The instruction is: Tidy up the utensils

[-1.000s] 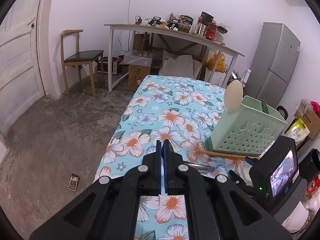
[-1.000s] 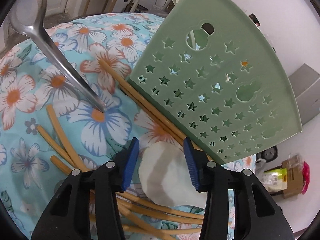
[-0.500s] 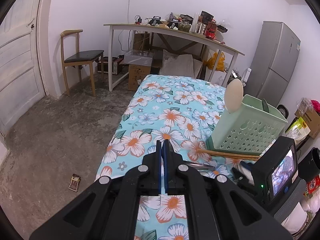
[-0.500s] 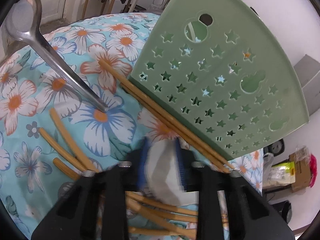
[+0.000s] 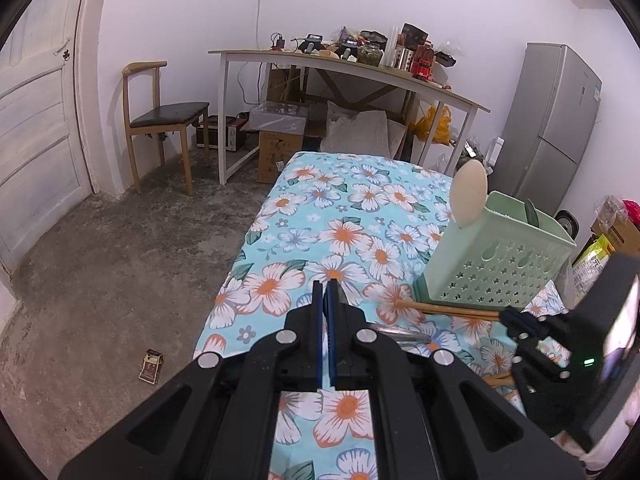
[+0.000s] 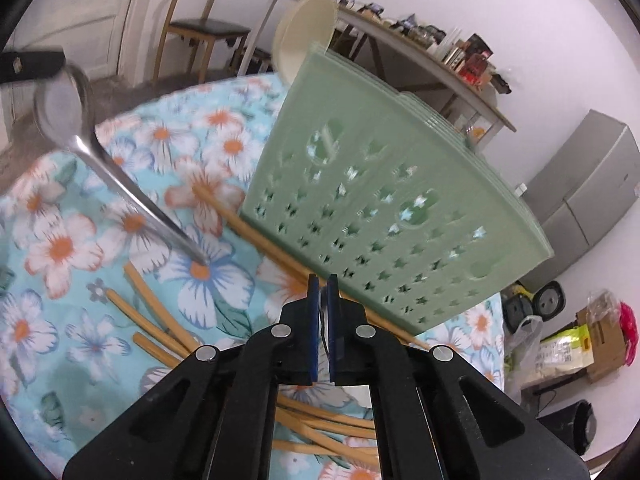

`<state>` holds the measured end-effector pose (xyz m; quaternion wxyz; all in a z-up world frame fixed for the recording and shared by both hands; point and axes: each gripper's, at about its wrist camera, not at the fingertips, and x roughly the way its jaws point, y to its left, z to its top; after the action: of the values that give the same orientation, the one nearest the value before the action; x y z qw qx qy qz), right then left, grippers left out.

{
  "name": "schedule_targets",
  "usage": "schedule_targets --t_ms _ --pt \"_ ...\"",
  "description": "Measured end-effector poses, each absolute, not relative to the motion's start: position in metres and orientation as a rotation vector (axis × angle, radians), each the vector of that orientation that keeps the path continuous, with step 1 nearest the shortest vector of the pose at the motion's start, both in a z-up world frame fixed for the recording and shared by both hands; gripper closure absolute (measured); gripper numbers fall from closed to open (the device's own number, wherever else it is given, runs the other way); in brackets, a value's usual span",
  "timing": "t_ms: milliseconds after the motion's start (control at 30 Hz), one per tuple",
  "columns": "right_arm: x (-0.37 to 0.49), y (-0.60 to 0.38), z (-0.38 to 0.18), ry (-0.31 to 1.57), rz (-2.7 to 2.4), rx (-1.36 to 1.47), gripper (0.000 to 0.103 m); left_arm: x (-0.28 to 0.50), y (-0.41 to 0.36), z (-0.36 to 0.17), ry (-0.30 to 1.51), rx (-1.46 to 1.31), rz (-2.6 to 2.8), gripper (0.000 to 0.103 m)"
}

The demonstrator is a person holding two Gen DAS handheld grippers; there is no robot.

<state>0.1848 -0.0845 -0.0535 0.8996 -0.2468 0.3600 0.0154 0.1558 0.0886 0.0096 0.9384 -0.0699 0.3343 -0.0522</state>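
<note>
A green perforated utensil basket (image 6: pixel 400 184) stands on the floral tablecloth (image 5: pixel 352 216), with a cream spoon (image 5: pixel 469 194) upright in it. It also shows in the left wrist view (image 5: pixel 496 268). My right gripper (image 6: pixel 323 292) is shut on the edge of a white spoon (image 6: pixel 358 394), lifted in front of the basket. A steel spoon (image 6: pixel 100 148) and several wooden chopsticks (image 6: pixel 152 300) lie on the cloth. My left gripper (image 5: pixel 325 292) is shut and empty above the near left part of the table.
A chair (image 5: pixel 160 120) and a cluttered white desk (image 5: pixel 344 68) stand at the back, a grey fridge (image 5: pixel 556 120) at the right. The table's left edge (image 5: pixel 240 256) drops to a concrete floor.
My right gripper closed on the white spoon and lifted it off the cloth, pulling back from the basket. The left gripper barely moved.
</note>
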Motion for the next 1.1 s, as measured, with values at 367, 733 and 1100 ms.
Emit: schedule_targets --t_ms 367,733,1100 --pt "0.168 -0.128 0.015 0.66 0.093 -0.273 0.102 0.151 0.089 0.023 0.654 -0.129 -0.104 0.102" --pt "0.169 -0.231 0.062 0.67 0.146 0.114 0.102 0.136 0.076 0.058 0.553 -0.089 -0.119 0.102" --pt "0.154 -0.247 0.09 0.597 0.161 0.136 0.102 0.119 0.076 0.117 0.43 -0.12 -0.203 0.102"
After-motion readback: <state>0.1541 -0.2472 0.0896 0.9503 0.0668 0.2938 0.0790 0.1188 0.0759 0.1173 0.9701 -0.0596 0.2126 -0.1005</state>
